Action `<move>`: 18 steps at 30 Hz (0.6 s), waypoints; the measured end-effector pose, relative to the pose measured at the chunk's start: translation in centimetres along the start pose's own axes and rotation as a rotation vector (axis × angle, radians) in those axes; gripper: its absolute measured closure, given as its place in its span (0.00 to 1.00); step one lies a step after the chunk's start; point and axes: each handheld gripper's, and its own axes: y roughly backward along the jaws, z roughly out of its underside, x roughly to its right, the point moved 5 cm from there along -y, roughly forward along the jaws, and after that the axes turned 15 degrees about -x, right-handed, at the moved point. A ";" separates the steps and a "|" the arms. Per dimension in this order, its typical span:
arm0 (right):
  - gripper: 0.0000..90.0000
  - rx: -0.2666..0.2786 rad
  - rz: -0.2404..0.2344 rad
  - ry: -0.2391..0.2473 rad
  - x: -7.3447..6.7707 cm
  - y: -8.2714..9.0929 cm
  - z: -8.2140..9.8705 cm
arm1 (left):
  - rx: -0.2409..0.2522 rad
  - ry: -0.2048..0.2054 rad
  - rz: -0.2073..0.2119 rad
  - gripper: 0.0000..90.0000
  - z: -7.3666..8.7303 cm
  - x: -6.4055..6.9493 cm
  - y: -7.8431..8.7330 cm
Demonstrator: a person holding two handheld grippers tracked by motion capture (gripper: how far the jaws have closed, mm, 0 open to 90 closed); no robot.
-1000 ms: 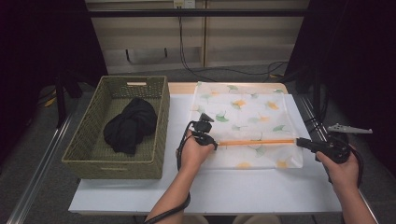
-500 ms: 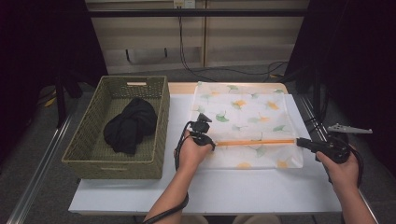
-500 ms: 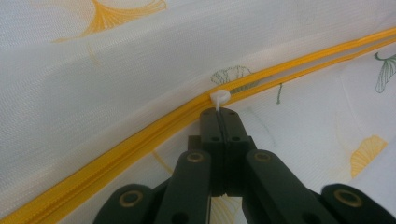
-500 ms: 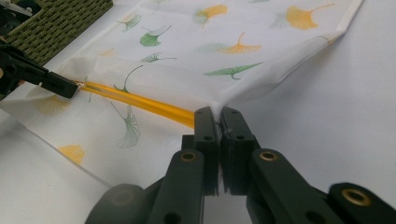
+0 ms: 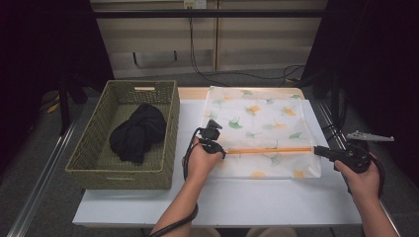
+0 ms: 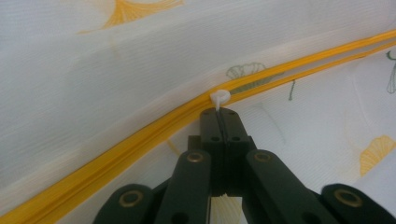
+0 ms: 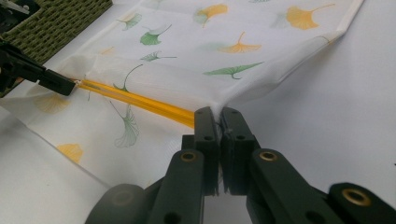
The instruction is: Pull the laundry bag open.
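Between both tongs stretches the zipper (image 5: pixel 269 150): left tongs (image 6: pixel 218 111) pinching its pull (image 6: pixel 219 97), right tongs (image 7: pixel 218 112) pinching its end.

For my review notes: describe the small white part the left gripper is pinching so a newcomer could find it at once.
Start at the white table, then the leaf-printed mesh bag right of the wicker basket. Follow its orange zipper to the left end: the left gripper is shut on the white zipper pull, the only plain white ring on that orange line.
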 end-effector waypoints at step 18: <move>0.96 0.008 0.006 -0.006 0.4 0.4 0.1 | -0.003 0.021 -0.025 1.00 0.6 -1.2 0.7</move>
